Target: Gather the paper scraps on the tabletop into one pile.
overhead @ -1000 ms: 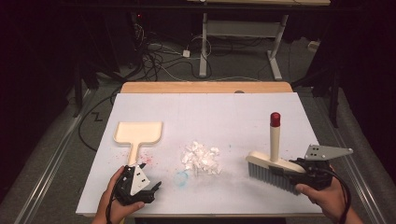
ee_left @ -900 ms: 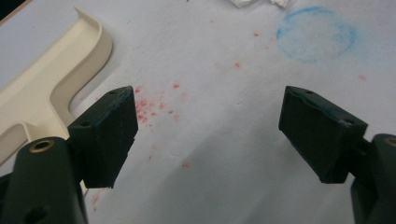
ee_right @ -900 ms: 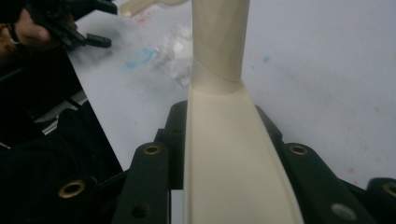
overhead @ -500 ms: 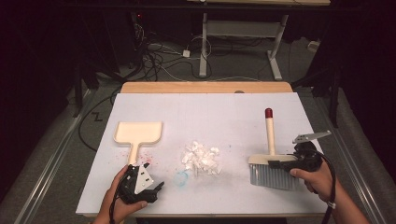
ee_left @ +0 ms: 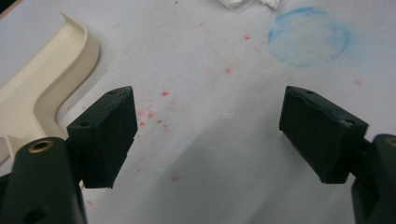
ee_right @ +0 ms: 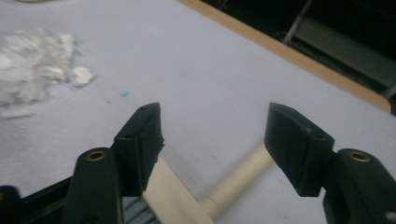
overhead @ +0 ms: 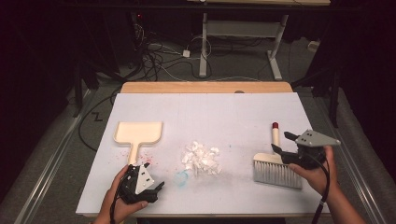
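Observation:
A cream hand brush (overhead: 275, 164) with a red-tipped handle lies flat at the table's right, handle pointing away from me. My right gripper (overhead: 284, 143) hovers just over the joint of handle and head. Its jaws have just been opening and stand apart. In the right gripper view the right gripper (ee_right: 217, 123) has the brush (ee_right: 233, 184) below the gap, with the pads off it. A cream dustpan (overhead: 138, 133) lies at the left. My left gripper (overhead: 152, 179) rests open beside the dustpan's handle (ee_left: 32, 107); the left gripper (ee_left: 210, 107) holds nothing. A heap of white paper scraps (overhead: 201, 158) sits mid-table.
A faint blue ring (ee_left: 308, 42) and red specks (ee_left: 149, 114) mark the white table cover (overhead: 210, 116). A wooden strip (overhead: 205, 87) borders the far edge. Beyond it, on the dark floor, are cables and desk legs (overhead: 203, 46).
The brush, first held with its handle pointing up, has been laid flat on the table. The right gripper's jaws have opened and let it go. The left gripper has stayed put.

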